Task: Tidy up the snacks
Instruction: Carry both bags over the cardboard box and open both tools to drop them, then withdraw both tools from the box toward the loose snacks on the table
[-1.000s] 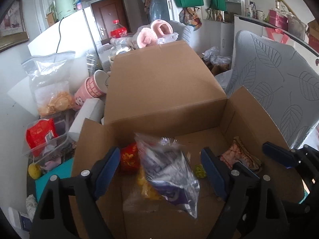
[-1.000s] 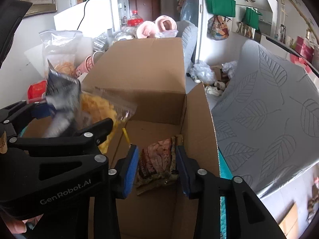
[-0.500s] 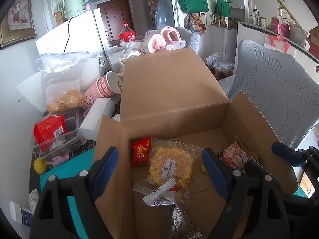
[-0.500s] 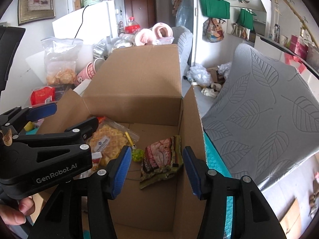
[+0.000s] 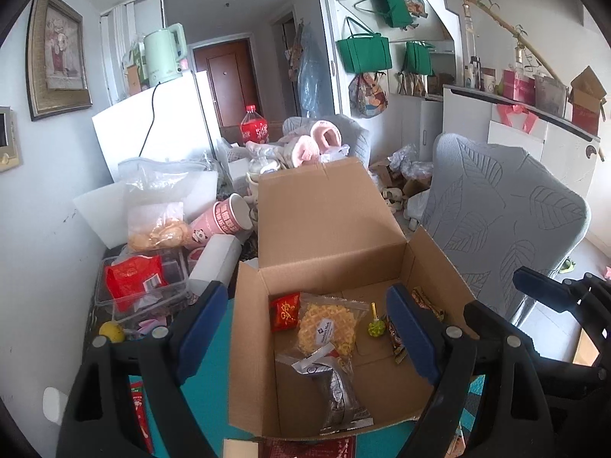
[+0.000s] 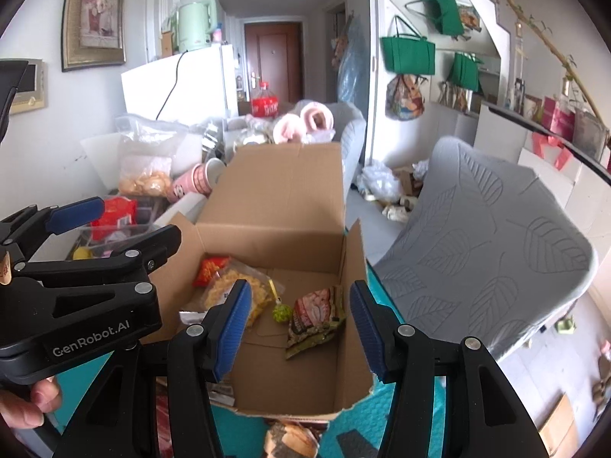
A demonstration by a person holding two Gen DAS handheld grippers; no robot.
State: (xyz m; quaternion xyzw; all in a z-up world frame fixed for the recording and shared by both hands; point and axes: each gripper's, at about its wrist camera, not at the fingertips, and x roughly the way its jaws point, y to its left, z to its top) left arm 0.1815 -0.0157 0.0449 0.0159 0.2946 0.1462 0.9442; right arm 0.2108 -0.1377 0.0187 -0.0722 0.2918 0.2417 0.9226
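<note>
An open cardboard box point(image 5: 332, 229) point(image 6: 290, 198) stands on the teal table. Inside lie a clear bag of yellow waffle snacks point(image 5: 330, 328) point(image 6: 229, 294), a small red packet point(image 5: 284, 313) point(image 6: 208, 267), a silver packet point(image 5: 340, 397), a green candy point(image 5: 376, 328) point(image 6: 280, 311) and a pink-and-green snack bag point(image 6: 315, 316). My left gripper point(image 5: 305, 336) is open and empty above the box's near left. My right gripper point(image 6: 301, 324) is open and empty above the box's near right.
Left of the box stand a clear bin with a red packet point(image 5: 131, 286), a bag of chips point(image 5: 156, 213), a pink cup point(image 5: 221, 221) and a yellow ball point(image 5: 110, 332). A grey leaf-pattern chair point(image 5: 500, 213) stands right. More packets lie by the box's near edge point(image 6: 290, 439).
My left gripper let go of the bag of waffle snacks and silver packet; they now lie in the box. Both grippers have risen and pulled back from the box.
</note>
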